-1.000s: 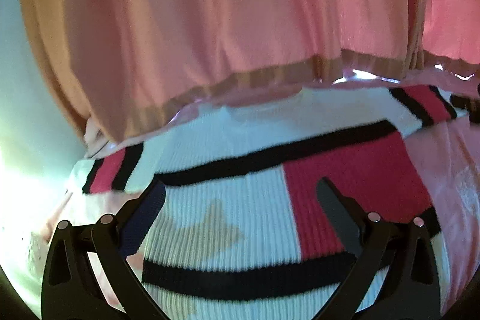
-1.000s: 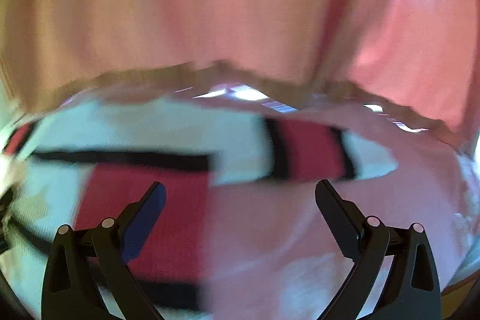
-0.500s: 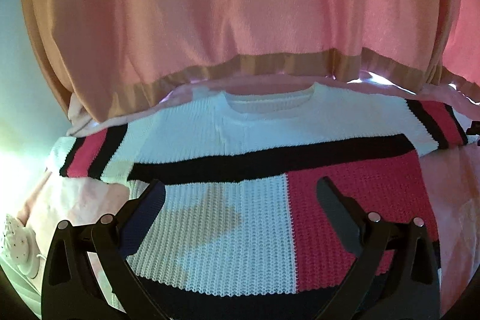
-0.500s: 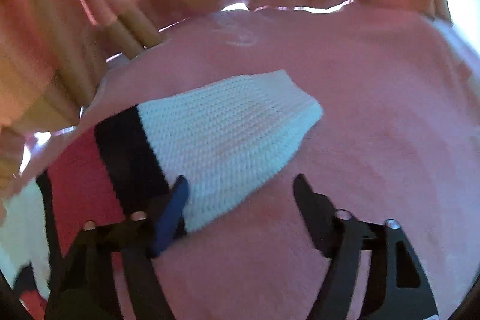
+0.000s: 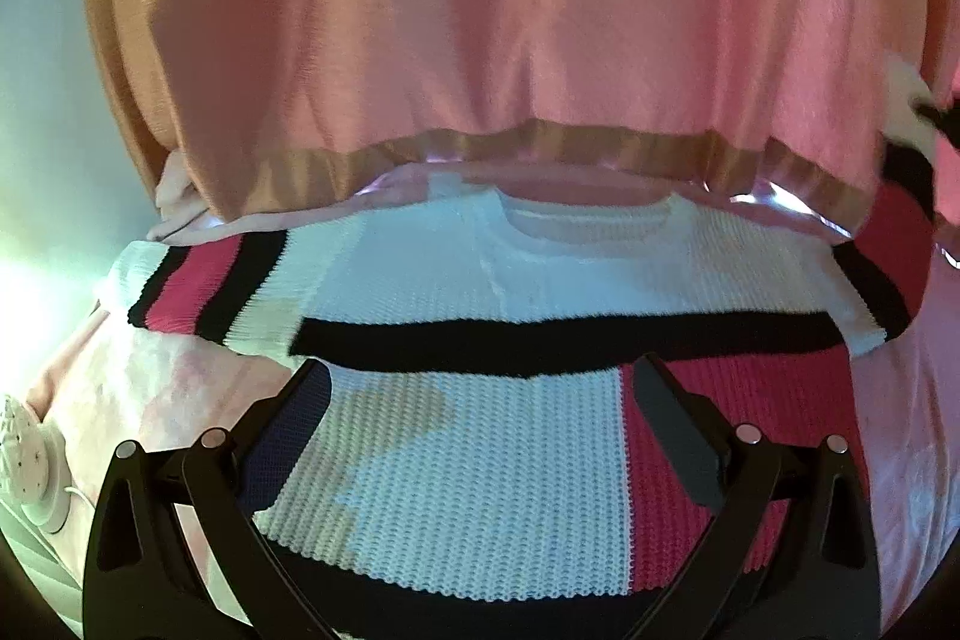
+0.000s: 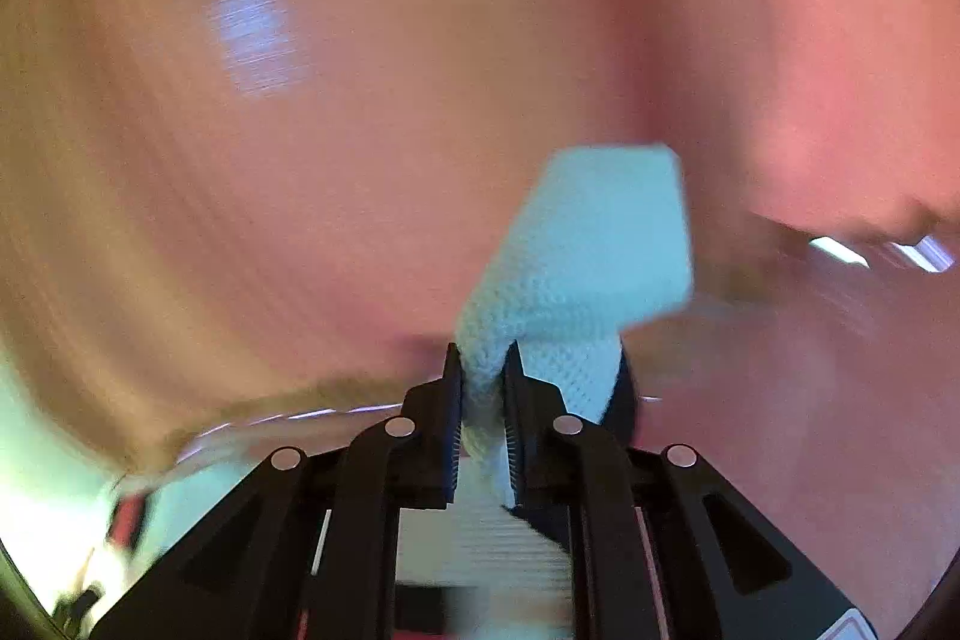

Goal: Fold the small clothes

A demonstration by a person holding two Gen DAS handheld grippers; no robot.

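A small knitted sweater (image 5: 480, 292) in white, red and black lies flat on a pink cloth (image 5: 150, 388), neck away from me. My left gripper (image 5: 480, 388) hangs open and empty over its lower body. Its left sleeve (image 5: 204, 286) lies spread out. Its right sleeve (image 5: 900, 196) rises off the cloth at the far right edge. In the blurred right wrist view my right gripper (image 6: 483, 370) is shut on that sleeve's white cuff (image 6: 600, 232), which sticks up past the fingers.
A pink curtain with a tan hem (image 5: 480, 40) hangs just behind the sweater and fills the upper half of both views (image 6: 360, 100). A white round device with a cord (image 5: 30, 466) sits at the cloth's left edge.
My right gripper moved onto the right sleeve's white end, closed on it and lifted it. My left gripper stayed open and drew back a little toward the sweater's lower part.
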